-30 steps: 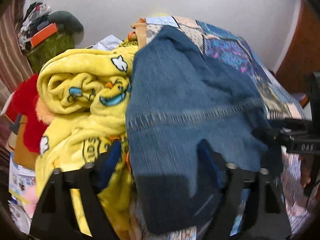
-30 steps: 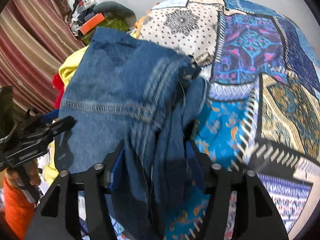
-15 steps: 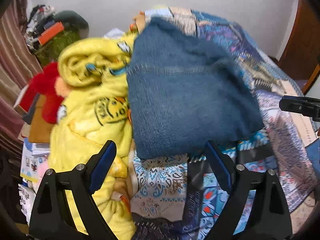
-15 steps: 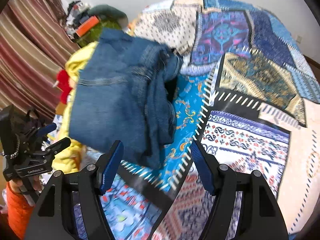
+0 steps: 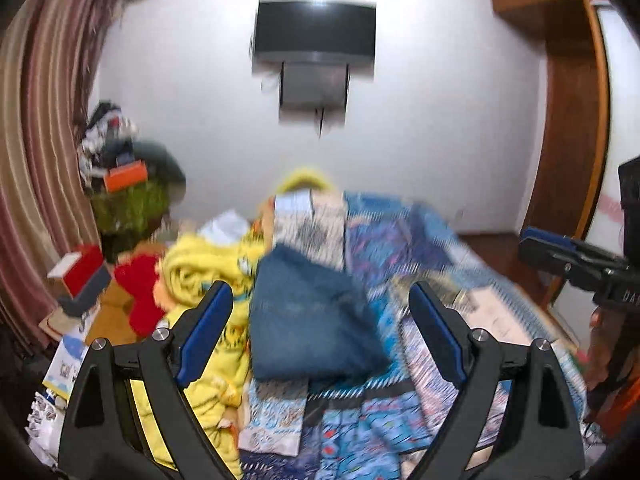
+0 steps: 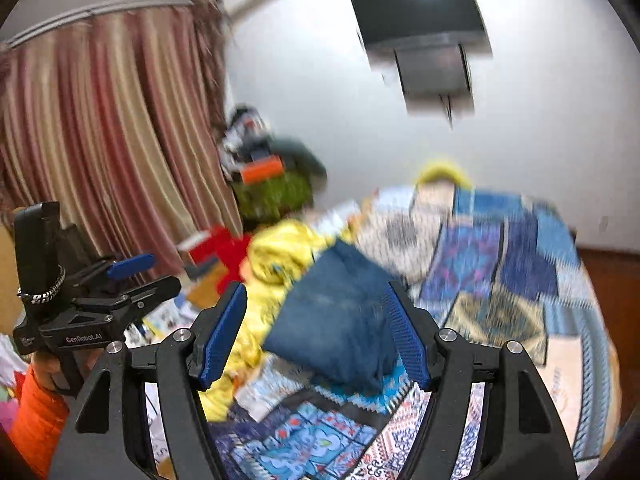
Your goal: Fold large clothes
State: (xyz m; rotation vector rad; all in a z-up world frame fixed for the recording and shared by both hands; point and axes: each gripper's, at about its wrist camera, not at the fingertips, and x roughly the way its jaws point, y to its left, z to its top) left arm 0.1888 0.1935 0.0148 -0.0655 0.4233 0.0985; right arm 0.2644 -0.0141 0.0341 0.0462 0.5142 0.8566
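The folded blue jeans lie as a square stack on the patchwork bedspread, beside a yellow blanket. They also show in the right wrist view. My left gripper is open and empty, held back above the near end of the bed. My right gripper is open and empty too, also pulled back from the jeans. The right gripper shows at the right edge of the left wrist view. The left gripper shows at the left of the right wrist view.
A yellow cartoon blanket and a red plush are heaped left of the jeans. Boxes and papers lie by the striped curtain. A television hangs on the white wall. A wooden wardrobe stands on the right.
Both grippers let go of the jeans and opened, then drew back and tilted up. The jeans now lie folded on the bed, and the wall and television have come into view.
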